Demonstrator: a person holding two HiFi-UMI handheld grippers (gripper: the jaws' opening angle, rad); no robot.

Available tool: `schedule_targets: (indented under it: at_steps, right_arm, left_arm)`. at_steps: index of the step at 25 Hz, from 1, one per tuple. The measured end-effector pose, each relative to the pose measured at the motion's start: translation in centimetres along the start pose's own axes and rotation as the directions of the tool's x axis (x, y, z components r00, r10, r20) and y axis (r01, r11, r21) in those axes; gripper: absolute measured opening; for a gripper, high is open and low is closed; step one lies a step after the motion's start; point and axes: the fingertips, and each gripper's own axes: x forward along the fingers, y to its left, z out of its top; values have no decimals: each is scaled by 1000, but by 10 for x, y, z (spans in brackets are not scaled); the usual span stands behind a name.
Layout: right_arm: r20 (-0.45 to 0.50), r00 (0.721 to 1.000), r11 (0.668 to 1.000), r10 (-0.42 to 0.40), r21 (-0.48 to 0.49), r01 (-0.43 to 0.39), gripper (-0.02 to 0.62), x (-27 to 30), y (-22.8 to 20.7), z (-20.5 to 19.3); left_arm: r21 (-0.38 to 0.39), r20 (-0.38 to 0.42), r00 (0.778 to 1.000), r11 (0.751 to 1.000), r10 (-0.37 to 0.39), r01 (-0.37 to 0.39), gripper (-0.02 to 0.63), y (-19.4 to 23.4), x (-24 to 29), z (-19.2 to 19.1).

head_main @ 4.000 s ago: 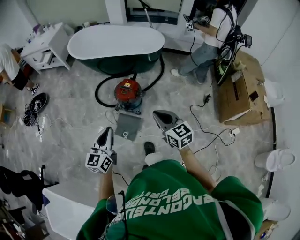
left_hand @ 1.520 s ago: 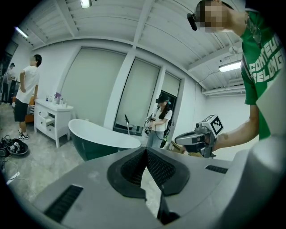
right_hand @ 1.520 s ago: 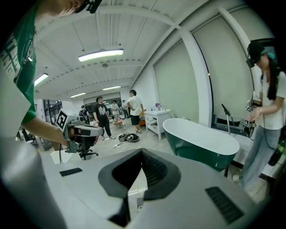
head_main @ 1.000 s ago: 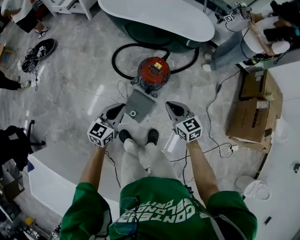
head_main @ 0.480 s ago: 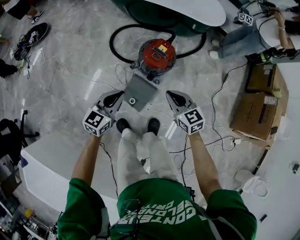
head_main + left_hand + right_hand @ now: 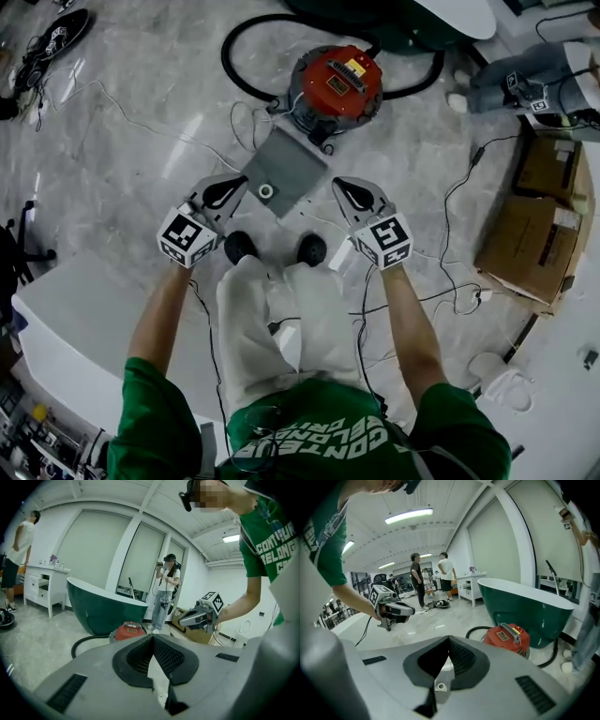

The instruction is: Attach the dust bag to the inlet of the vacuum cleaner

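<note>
The red vacuum cleaner [image 6: 336,86] stands on the marble floor ahead of me. Just in front of it the grey dust bag [image 6: 286,169] lies flat, its white inlet ring [image 6: 266,191] facing up at the near end. My left gripper [image 6: 228,190] hovers at the bag's left near corner and my right gripper [image 6: 349,193] to the right of the bag, both shut and holding nothing. In the left gripper view the shut left gripper [image 6: 151,638] points past the vacuum cleaner [image 6: 129,631]. In the right gripper view, the ring [image 6: 440,686] shows below the shut right gripper [image 6: 449,640].
A black hose [image 6: 246,56] loops from the vacuum beside the green bathtub [image 6: 394,19]. Thin cables [image 6: 441,234] trail over the floor. Cardboard boxes [image 6: 539,220] stand at the right and a white counter [image 6: 56,309] at the left. Another person [image 6: 534,80] stands at the upper right.
The view has closed in on the vacuum and bag, which now sit higher in the picture. Both grippers stay shut, flanking the bag's near end.
</note>
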Motion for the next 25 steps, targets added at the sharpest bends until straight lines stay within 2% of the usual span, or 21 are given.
schedule_targets:
  at_steps: [6,15,20,25]
  right_arm:
    - [7,1000,999,15,-30,-15,9,68,-17,-86]
    - [31,998,996,59,-71,-57,8,163,-32,-203]
    - [62,995,994,76,-89,-70,9,215,-43,-261]
    - [83,992,992,99,-91,-91,8,246,-44,-301]
  left_arm:
    - [11,-8,1000,1000,-13,13,3,29,34,-106]
    - [53,25,999,998,-22,21,3,80,85,-235]
    - [155,-12,998,986,-60,61,4,96,110,-310]
    - [163,-29,995,981,-98,101,3,103,129,-368]
